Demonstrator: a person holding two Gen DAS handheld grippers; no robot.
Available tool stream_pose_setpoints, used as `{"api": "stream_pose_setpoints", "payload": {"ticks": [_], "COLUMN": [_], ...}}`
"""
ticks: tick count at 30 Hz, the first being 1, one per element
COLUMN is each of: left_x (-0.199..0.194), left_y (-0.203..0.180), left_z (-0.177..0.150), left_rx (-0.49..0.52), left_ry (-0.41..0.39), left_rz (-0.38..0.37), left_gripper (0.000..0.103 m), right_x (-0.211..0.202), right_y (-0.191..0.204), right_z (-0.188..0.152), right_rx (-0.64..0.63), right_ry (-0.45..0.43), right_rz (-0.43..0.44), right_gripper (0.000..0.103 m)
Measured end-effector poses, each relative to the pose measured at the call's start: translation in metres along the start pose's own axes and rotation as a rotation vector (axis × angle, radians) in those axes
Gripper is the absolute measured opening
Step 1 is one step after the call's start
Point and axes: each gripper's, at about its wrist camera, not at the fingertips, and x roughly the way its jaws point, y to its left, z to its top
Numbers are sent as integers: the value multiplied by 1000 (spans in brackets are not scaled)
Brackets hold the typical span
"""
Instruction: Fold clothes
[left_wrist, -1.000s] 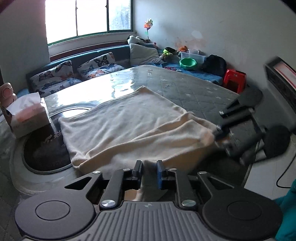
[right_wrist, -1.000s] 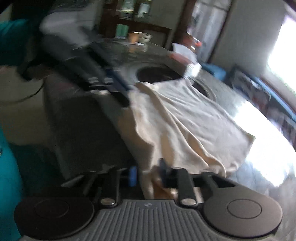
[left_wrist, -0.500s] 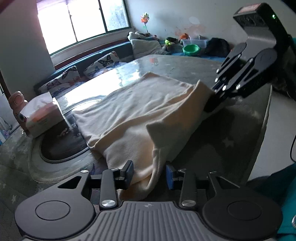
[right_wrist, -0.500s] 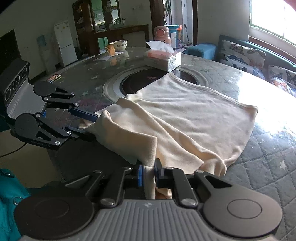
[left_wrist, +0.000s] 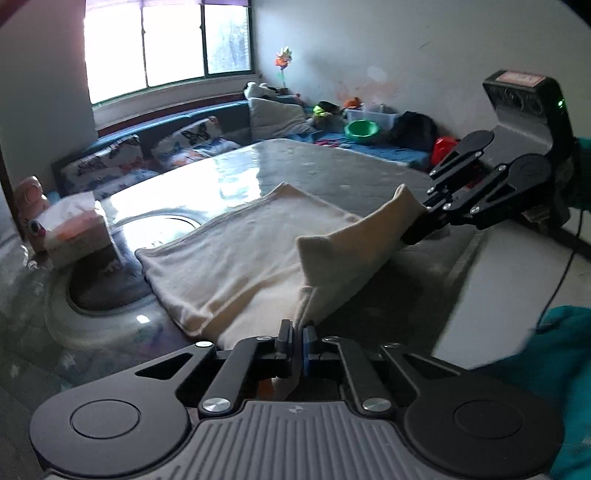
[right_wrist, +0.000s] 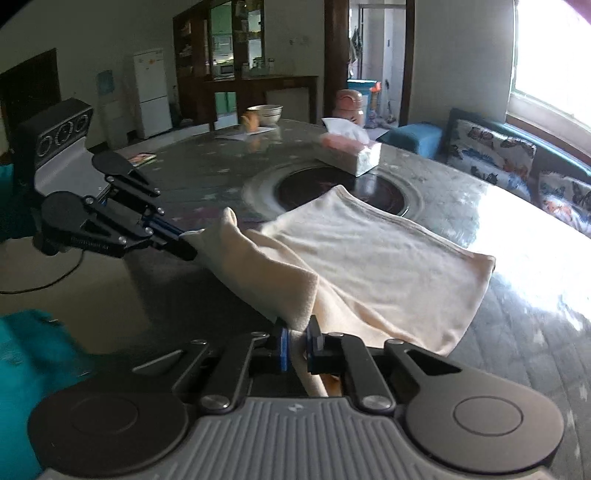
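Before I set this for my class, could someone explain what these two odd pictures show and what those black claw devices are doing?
No robot here: a person holds a black two-finger tool in each hand, each with a fisheye camera looking along its fingers. One picture is from the left gripper, the other from the right gripper, and each view also shows the other tool. On the round glass-topped table lies a cream fabric garment, partly covering the dark round inset, with a pink tissue box beyond. Both tools' jaws are shut on the garment's near edge, lifting it for a fold.
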Motion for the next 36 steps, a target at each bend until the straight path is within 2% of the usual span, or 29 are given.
{"api": "stream_pose_setpoints", "payload": {"ticks": [3, 7, 14, 20, 25, 28, 32, 33, 36], "left_x": [-20, -25, -1, 48, 106, 134, 157, 161, 161], "left_y": [-16, -22, 2, 42, 80, 90, 93, 94, 95], "left_z": [-1, 8, 44, 77, 81, 79, 75, 74, 71], "left_rx": [6, 20, 32, 54, 10, -1, -33, -46, -49], "left_ry": [10, 8, -31, -30, 10, 29, 35, 36, 44], "left_rz": [-40, -63, -19, 65, 115, 147, 195, 203, 224], "left_gripper": [6, 6, 6, 6, 6, 6, 8, 8, 10], "right_x": [-22, -47, -38, -3, 51, 79, 112, 116, 112], "right_y": [9, 18, -19, -69, -107, -124, -142, -145, -150], "right_z": [-3, -4, 21, 56, 72, 68, 46, 41, 29], "right_rx": [14, 28, 66, 77, 99, 142, 238, 272, 331], "right_ry": [25, 58, 31, 31, 68, 80, 69, 59, 31], "right_rz": [15, 24, -19, -48, -83, -110, -171, -178, -192], "right_gripper": [8, 8, 8, 8, 8, 8, 12, 20, 23]}}
